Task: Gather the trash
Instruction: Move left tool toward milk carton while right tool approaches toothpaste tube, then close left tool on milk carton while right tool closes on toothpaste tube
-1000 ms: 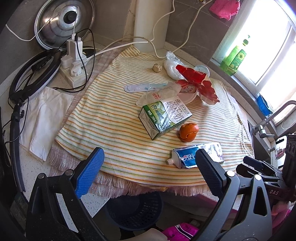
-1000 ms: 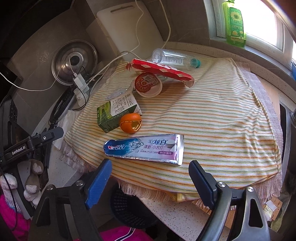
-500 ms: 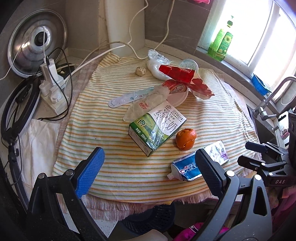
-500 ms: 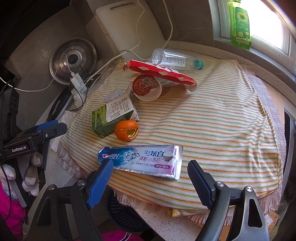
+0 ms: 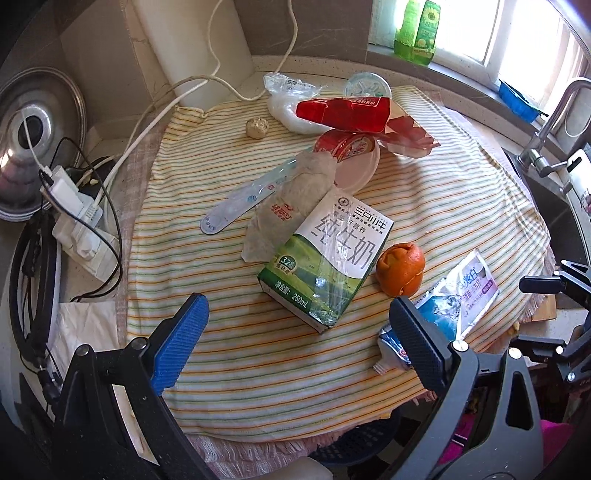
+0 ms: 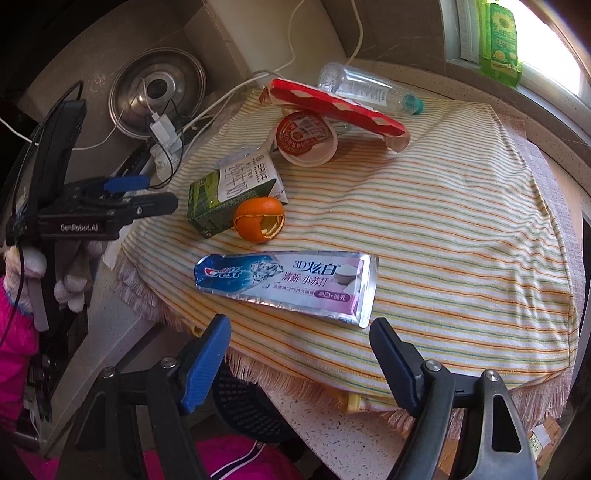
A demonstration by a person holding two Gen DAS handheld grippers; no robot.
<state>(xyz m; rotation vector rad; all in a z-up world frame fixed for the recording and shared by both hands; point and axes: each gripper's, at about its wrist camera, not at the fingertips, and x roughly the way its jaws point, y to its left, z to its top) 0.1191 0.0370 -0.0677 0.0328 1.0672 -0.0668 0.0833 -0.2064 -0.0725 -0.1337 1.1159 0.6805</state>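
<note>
Trash lies on a striped cloth (image 5: 229, 280): a green-white milk carton (image 5: 328, 258), orange peel (image 5: 400, 268), a flattened toothpaste tube (image 6: 288, 284), a red-lidded cup (image 6: 306, 138), a red carton (image 6: 332, 107), a clear bottle (image 6: 365, 90), a crumpled wrapper (image 5: 291, 206) and a plastic strip (image 5: 240, 206). My left gripper (image 5: 299, 328) is open and empty, just in front of the milk carton. My right gripper (image 6: 299, 354) is open and empty, at the cloth's front edge below the toothpaste tube.
A dark mesh bin (image 6: 251, 406) stands below the counter edge. A power strip with cables (image 5: 79, 225) and a steel lid (image 5: 33, 147) are at the left. Green bottles (image 5: 415, 29) stand on the sill. A faucet (image 5: 550, 122) is at the right.
My left gripper has moved forward and to the right, closer to the milk carton. My right gripper has edged nearer the toothpaste tube. Both stayed open.
</note>
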